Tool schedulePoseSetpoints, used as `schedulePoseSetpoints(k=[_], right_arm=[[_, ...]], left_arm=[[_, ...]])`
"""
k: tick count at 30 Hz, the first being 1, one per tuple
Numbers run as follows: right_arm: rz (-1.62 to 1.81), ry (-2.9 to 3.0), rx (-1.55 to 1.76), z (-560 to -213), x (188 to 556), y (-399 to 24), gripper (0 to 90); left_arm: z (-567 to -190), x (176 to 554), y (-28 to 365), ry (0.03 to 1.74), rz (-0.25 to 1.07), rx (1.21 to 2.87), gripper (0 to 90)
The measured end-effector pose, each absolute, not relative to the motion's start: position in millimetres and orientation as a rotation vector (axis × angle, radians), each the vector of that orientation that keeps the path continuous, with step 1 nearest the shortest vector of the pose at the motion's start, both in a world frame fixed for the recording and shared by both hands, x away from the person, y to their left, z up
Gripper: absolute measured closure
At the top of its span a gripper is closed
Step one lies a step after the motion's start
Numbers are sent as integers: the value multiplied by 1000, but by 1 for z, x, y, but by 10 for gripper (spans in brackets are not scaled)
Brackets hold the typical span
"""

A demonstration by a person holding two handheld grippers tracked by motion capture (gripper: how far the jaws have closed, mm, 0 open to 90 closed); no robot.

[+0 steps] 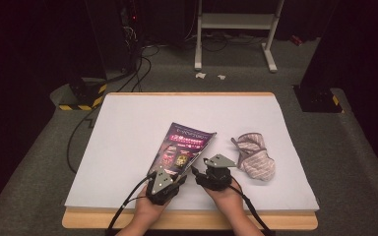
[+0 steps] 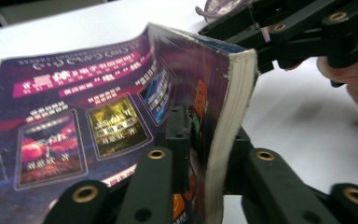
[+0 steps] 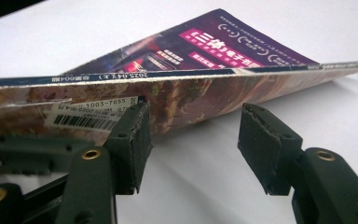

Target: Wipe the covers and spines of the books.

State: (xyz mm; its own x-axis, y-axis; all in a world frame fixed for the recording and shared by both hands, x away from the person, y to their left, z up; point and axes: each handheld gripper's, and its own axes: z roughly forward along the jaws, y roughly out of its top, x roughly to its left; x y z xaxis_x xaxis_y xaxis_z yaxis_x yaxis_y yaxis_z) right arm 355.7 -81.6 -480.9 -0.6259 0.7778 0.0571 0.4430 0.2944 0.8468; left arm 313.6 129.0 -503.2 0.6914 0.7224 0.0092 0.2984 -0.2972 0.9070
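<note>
The left gripper (image 2: 205, 154) is clamped on the near edge of a purple magazine (image 1: 184, 147), 1 jaw on the cover and 1 beneath the pages, lifting that edge off the white table cover (image 1: 128, 147) so the magazine curls. The right gripper (image 3: 193, 144) sits just beside it with its 2 jaws spread apart and nothing between them, facing the magazine's raised spine. Right of the magazine, apart from it, lies a quilted oven mitt (image 1: 254, 156).

A glossy purple magazine (image 3: 242, 51) carries a white barcode sticker (image 3: 91, 114) reading "1003-7055"; its spine shows "2025", and its cover headline includes "三体".
</note>
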Motion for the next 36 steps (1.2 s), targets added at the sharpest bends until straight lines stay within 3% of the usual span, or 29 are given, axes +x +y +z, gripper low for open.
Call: schedulePoseSetpoints(k=[12,17,23,30,36], right_arm=[[1277,2201,1106,-479,355,-77,435],[1268,2204,1106,-479,355,-74,436],[1280,2203,1086,-477,355,-76,480],[1318,2167,1079,-469,353,-112,476],[1288,2084,1171,-464,358,-156,444]], left_arm=[[-506,306,139,817,505,1981,616],[-510,305,142,817,519,1971,653],[-508,306,148,807,518,1926,775],[-511,312,154,822,428,1899,777],[-511,311,153,829,435,1892,775]])
